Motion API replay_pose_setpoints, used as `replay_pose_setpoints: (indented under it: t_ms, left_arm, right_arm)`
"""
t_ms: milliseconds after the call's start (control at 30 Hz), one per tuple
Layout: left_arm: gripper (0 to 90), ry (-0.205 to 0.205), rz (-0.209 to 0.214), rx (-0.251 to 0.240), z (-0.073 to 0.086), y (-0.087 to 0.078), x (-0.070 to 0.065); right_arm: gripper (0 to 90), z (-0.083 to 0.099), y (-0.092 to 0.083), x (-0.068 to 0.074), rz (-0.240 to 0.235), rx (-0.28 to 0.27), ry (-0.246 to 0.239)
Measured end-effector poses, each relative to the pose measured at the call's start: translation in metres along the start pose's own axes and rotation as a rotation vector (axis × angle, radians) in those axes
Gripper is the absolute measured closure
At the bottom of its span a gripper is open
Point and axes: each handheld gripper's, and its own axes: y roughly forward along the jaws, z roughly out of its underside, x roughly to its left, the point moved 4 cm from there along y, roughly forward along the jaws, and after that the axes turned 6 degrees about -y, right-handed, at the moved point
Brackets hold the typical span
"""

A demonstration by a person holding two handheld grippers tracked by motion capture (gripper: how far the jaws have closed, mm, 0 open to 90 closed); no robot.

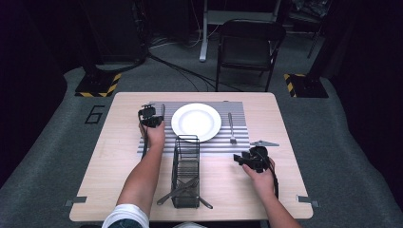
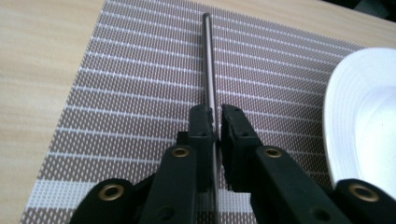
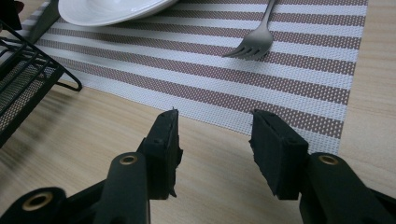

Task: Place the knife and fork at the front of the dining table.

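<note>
A white plate [image 1: 196,121] lies in the middle of a striped placemat [image 1: 237,111], with a fork [image 1: 231,128] to its right. My left gripper [image 1: 151,116] rests on the mat left of the plate. In the left gripper view, the left gripper [image 2: 215,112] is shut on a slim metal utensil [image 2: 208,60] that lies flat on the placemat [image 2: 140,93], beside the plate [image 2: 364,116]. My right gripper [image 1: 244,159] stands open over bare table near the mat's front right corner. The right gripper [image 3: 217,126] has nothing between its jaws and points toward the fork [image 3: 254,44].
A black wire caddy [image 1: 185,173] stands at the front middle between my forearms, with utensils sticking out at its near end. Its corner [image 3: 28,79] shows left of the right gripper. A folding chair [image 1: 249,45] stands beyond the table's far edge.
</note>
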Motion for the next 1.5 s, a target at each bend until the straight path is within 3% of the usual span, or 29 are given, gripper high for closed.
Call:
replay_pose_setpoints:
  t_ms: [67,367,633,867,1000,1200,1300,1333,1500]
  left_arm:
    - [85.8,0.026,-0.004,-0.004,-0.003,-0.001,-0.002]
    - [85.2,0.05,-0.015,0.012,-0.003,-0.003,-0.002]
    - [71.9,0.094,-0.009,0.03,0.001,-0.017,0.021]
    - [63.3,0.089,0.031,0.034,0.007,-0.031,0.031]
    - [59.5,0.101,0.067,0.041,0.015,-0.038,0.03]
    - [58.7,0.157,0.089,0.085,0.032,-0.046,0.025]
    - [58.0,0.171,0.09,0.096,0.036,-0.046,0.024]
    - [58.0,0.195,0.071,0.114,0.04,-0.046,0.022]
    - [58.3,0.216,0.065,0.115,0.045,-0.046,0.019]
  right_arm:
    - [51.7,0.0,0.0,-0.001,0.001,-0.001,0.003]
    - [51.7,0.0,-0.001,-0.002,-0.004,-0.008,0.008]
    - [51.6,0.0,-0.001,-0.002,0.001,-0.007,0.006]
    - [51.6,-0.001,-0.001,0.001,-0.001,-0.005,0.0]
    - [51.6,-0.001,-0.001,0.0,0.003,-0.009,-0.01]
    - [51.6,-0.002,-0.001,0.001,0.002,-0.01,-0.008]
    - [51.6,-0.002,-0.001,0.002,0.003,-0.009,-0.01]
    - [51.6,-0.001,-0.001,0.002,0.003,-0.008,-0.01]
    - [51.6,-0.002,-0.001,0.002,0.001,-0.009,-0.01]
